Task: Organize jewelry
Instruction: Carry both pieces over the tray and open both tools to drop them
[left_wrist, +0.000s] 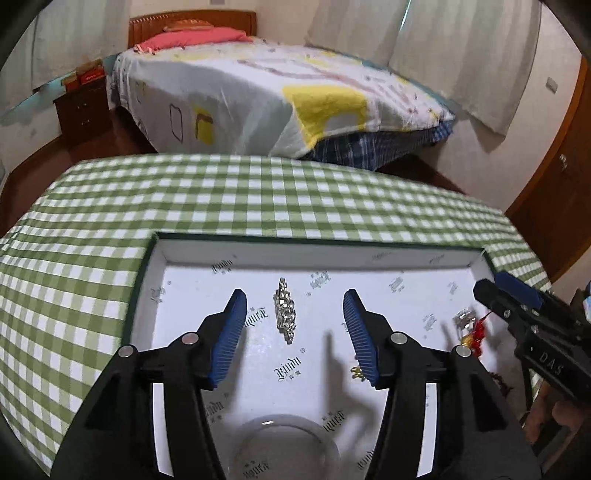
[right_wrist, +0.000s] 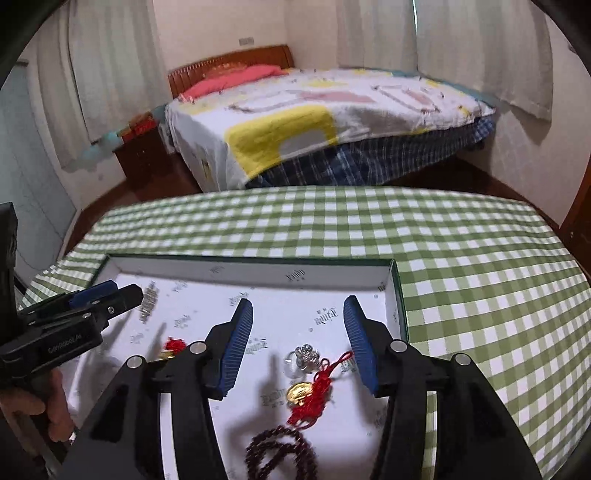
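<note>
Through my left wrist camera, my left gripper (left_wrist: 295, 332) hangs over a shallow box (left_wrist: 369, 254) lined with white printed paper, which sits on the green-checked tabletop (left_wrist: 221, 192). The jaws stand apart and grasp nothing. A silver brooch (left_wrist: 285, 314) lies flat on the paper between the two blue pads (left_wrist: 231, 332), touching neither. A small gold piece (left_wrist: 356, 372) peeks out just beside the right-hand pad. Near the bottom edge lies a pale clear bangle (left_wrist: 288, 443). At the right, my right gripper (left_wrist: 495, 291) reaches in over the box, with a silver ring (left_wrist: 464, 318) and a red knotted charm (left_wrist: 476, 328) just below it. Beyond the tabletop stands a bed (left_wrist: 277, 85).

Through my right wrist camera, my right gripper (right_wrist: 299, 339) is likewise released, the jaws apart and empty. Between the pads (right_wrist: 236, 343) on the paper lie the silver ring (right_wrist: 304, 356) and the red knotted charm (right_wrist: 314, 387) with its gold pendant, touching each other. A dark bead bracelet (right_wrist: 280, 454) lies nearest me. At the left my left gripper (right_wrist: 122, 291) sits over the brooch (right_wrist: 147, 301), and a second red and gold charm (right_wrist: 171, 349) lies below it.
</note>
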